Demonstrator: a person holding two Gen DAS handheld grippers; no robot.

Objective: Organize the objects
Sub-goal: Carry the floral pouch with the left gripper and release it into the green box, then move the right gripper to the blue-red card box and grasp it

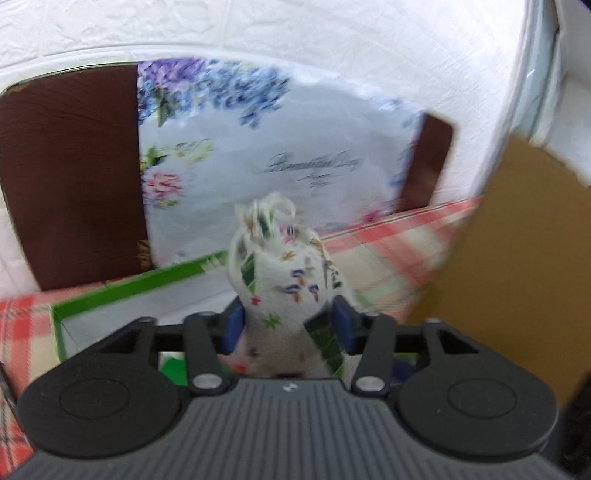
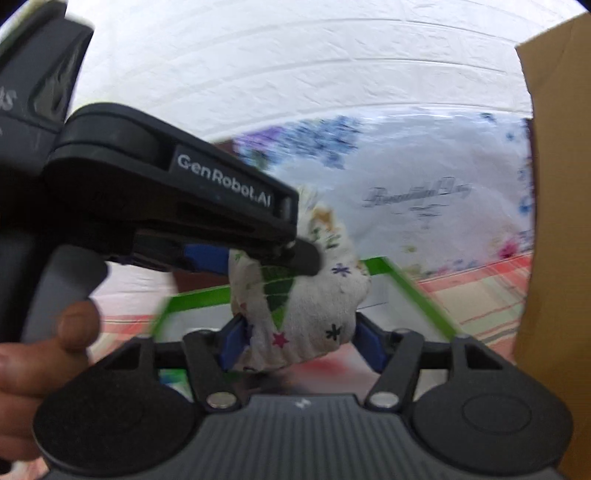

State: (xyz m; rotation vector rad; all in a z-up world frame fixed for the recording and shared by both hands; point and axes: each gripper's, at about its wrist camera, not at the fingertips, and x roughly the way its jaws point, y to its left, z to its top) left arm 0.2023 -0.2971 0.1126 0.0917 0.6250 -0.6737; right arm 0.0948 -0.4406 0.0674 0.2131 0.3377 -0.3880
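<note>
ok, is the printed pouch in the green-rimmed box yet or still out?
Out. The pouch is held above the green-rimmed box, pinched by the left hand-held gripper and the right hand-held gripper.

A white brick-textured wall (image 1: pixel 258 26) rises behind a red-checked tablecloth (image 1: pixel 388 240), evenly lit.

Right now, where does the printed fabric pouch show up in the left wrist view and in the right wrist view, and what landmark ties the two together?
Left wrist view: the fabric pouch sits low centre, between the left gripper fingers.
Right wrist view: it sits at centre, between the right gripper fingers, with the left gripper clamping its upper left.
Shared landmark: the green-edged box, behind the pouch in both views.
</note>
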